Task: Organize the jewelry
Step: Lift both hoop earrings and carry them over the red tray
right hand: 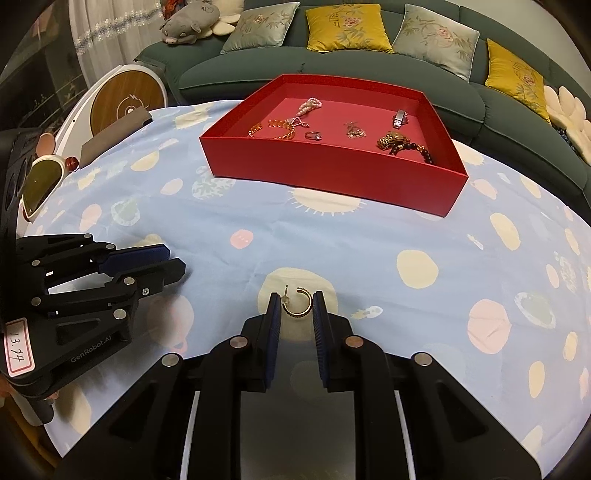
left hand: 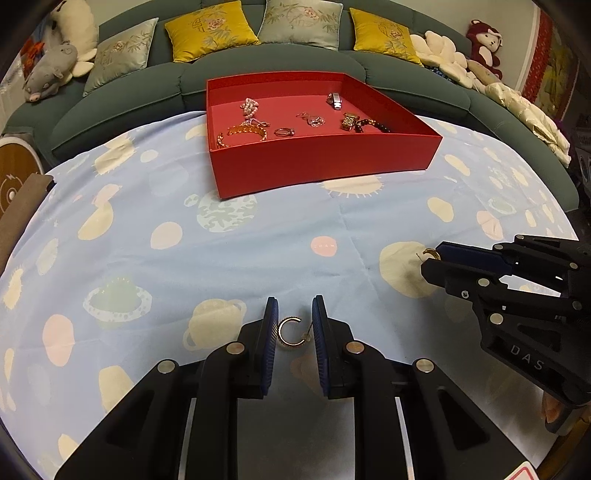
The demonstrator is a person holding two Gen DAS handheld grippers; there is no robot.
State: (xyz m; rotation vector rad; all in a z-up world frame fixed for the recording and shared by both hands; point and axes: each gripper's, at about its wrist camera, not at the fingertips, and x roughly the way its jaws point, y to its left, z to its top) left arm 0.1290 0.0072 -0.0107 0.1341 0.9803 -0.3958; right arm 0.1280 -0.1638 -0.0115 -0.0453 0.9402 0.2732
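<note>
Gold hoop earrings lie one in front of each gripper on the pale blue tablecloth printed with planets and suns (left hand: 258, 251). The left gripper (left hand: 294, 325) sits low over the cloth with its blue-padded fingers (left hand: 269, 332) spread apart, and a small gold C-shaped hoop earring with a post (left hand: 289, 331) rests on the fabric in the gap between them; whether either pad touches it cannot be told, though the post tip comes close to the right-hand pad. The right gripper (right hand: 296, 306) stands likewise parted, straddling a second gold C-shaped hoop earring (right hand: 298, 303) that lies flat on a cream circle of the print, its post pointing toward the left-hand pad. Neither gripper is clamped on anything.

Well ahead of both grippers, toward the dark green sofa (left hand: 122, 107), sits a shallow red cardboard tray (left hand: 325, 162). Inside it, seen from the right wrist view, are an orange beaded bracelet (right hand: 275, 129), a pink pearl strand (right hand: 308, 107), a silver ring (right hand: 314, 136), a small tangled silver chain (right hand: 355, 131), a silver clasp piece (right hand: 399, 117), a gold watch-like piece (right hand: 390, 140) and a string of dark beads (right hand: 415, 149).

Yellow and grey embroidered cushions (right hand: 347, 27) line the sofa back. Off to the left gripper's side, a grey plush pig (left hand: 46, 72) lies on the sofa.
</note>
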